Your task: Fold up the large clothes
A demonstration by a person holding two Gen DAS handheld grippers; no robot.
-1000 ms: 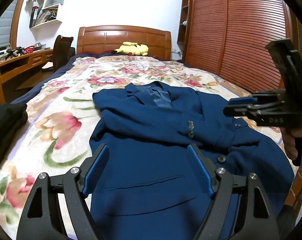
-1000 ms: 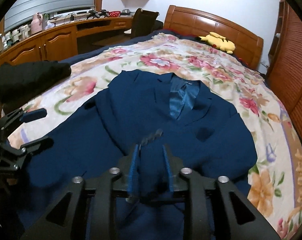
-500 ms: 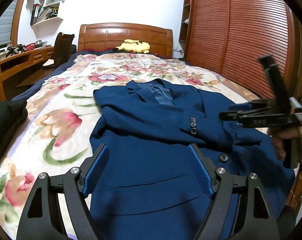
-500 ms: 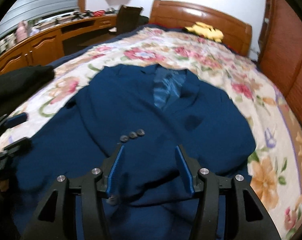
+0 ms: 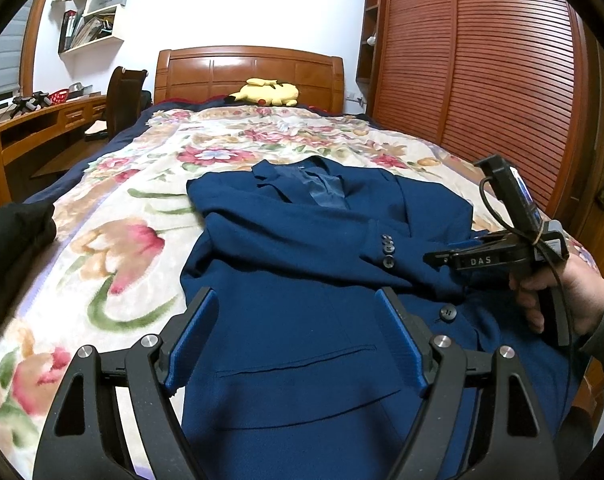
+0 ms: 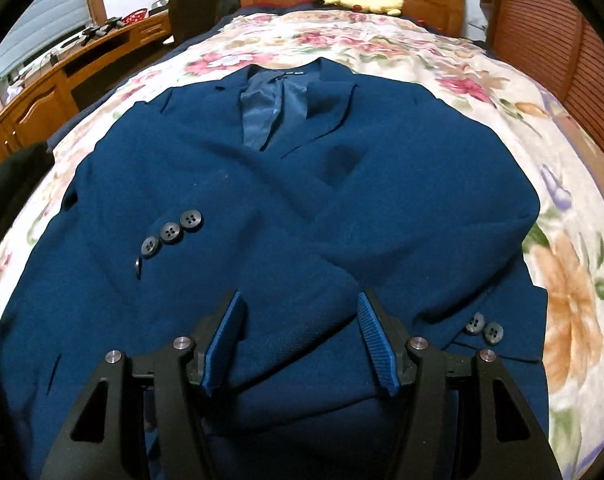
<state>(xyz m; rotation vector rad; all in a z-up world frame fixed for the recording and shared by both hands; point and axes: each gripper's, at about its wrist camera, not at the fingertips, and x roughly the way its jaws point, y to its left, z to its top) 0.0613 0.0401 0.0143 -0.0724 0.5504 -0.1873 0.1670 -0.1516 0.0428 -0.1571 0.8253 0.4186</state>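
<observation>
A navy blue suit jacket lies front up on the floral bedspread, collar toward the headboard; it fills the right wrist view. Both sleeves are folded across its chest, cuff buttons showing. My left gripper is open and empty above the jacket's lower front, near the pocket. My right gripper is open and empty just above the crossed sleeves. In the left wrist view it hovers at the jacket's right side, held by a hand.
The floral bedspread covers the bed up to a wooden headboard with a yellow plush toy. A dark garment lies at the left edge. A wooden desk and chair stand left, a slatted wardrobe right.
My right gripper was shut on the sleeve cuff a second ago; it has opened, laid the sleeve across the chest and drawn back. The left gripper stayed open, hardly moving.
</observation>
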